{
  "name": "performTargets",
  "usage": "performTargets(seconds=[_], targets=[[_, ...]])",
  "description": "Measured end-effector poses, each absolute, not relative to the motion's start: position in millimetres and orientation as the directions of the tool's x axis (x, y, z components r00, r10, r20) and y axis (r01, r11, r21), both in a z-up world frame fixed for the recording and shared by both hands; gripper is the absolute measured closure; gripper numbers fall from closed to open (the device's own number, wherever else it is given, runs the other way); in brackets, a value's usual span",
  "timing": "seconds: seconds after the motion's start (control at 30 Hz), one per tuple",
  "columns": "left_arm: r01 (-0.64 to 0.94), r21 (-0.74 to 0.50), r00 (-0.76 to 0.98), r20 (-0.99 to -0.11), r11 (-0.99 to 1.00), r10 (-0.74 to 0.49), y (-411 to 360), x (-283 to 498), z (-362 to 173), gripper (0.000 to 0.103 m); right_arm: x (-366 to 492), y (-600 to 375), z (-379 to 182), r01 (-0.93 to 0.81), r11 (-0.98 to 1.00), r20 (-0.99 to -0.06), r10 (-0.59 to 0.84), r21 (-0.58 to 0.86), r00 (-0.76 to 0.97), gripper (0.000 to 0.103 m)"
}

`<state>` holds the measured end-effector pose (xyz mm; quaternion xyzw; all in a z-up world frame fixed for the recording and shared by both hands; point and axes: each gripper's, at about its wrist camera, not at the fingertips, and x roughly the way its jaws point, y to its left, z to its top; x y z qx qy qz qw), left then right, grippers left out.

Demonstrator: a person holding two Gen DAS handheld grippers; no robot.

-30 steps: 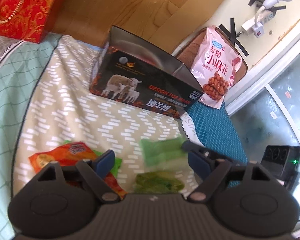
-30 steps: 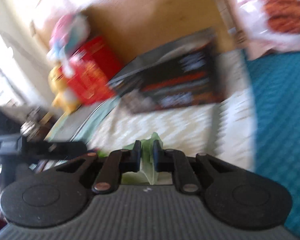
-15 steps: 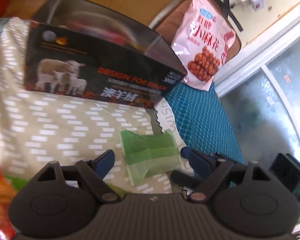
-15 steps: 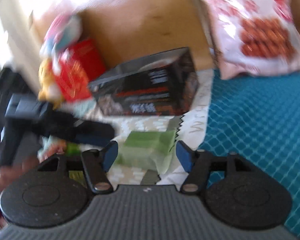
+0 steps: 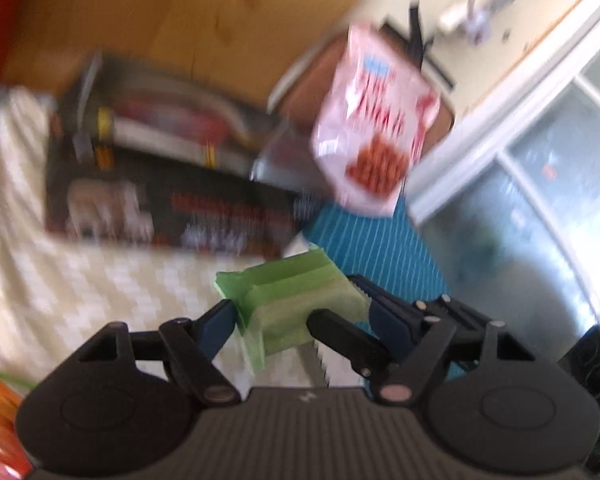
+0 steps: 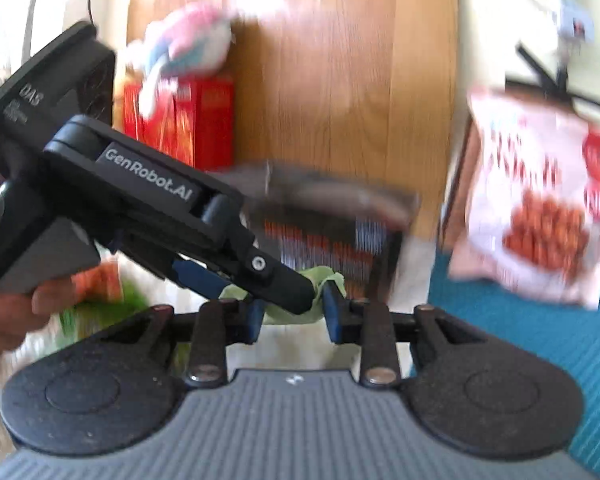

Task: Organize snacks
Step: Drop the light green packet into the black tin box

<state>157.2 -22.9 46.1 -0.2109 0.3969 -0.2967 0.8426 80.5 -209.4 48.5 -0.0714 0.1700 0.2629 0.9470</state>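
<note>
A soft green snack packet (image 5: 292,300) sits between the fingers of my left gripper (image 5: 298,312), whose jaws are closing with the blue pads at the packet's two ends. One black finger (image 5: 340,338) of my right gripper lies across its near side. In the right wrist view the packet (image 6: 278,316) is crumpled between the pads of my right gripper (image 6: 294,312), whose jaws are closing and pressing on it. A left-gripper finger (image 6: 276,276) crosses in front there. Behind stands an open black box (image 5: 160,208) printed with sheep. Both views are blurred.
A pink snack bag (image 5: 376,132) leans on a brown cushion right of the box. Orange and green packets (image 6: 100,280) lie on the cream bedding at left. A teal mat (image 5: 380,248) covers the right side. A red gift box (image 6: 188,120) and a plush toy (image 6: 188,40) stand behind.
The right gripper let the green packet go, then narrowed on it again and rolled. The left gripper came forward around the packet and narrowed. The packet now looks raised off the bedding.
</note>
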Motion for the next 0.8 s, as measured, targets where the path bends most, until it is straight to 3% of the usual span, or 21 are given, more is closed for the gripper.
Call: performTargets(seconds=[0.27,0.47,0.63,0.73,0.8], targets=[[0.311,-0.564,0.636,-0.474,0.765,-0.608,8.4,201.4,94.0,0.028,133.9,-176.9,69.9,-0.507,0.861,-0.234,0.484,-0.042,0.843,0.07],[0.222,-0.555,0.68,-0.501,0.802,-0.535,9.1,249.9,81.8,0.023,176.9,-155.6,44.3,-0.436,0.897,-0.305,0.396,-0.074,0.866,0.068],[0.235,-0.572,0.692,-0.469,0.786,-0.548,23.3,231.3,80.1,0.023,164.6,-183.8,50.1,-0.417,0.908,-0.32,0.407,0.039,0.856,0.067],[0.25,-0.585,0.7,-0.441,0.772,-0.561,44.0,201.5,83.7,0.023,145.5,-199.7,49.5,-0.445,0.885,-0.343,0.463,0.136,0.817,0.062],[0.256,-0.59,0.708,-0.425,0.766,-0.564,58.4,177.1,84.4,0.018,122.6,-204.1,46.0,-0.469,0.869,-0.342,0.494,0.16,0.799,0.054]])
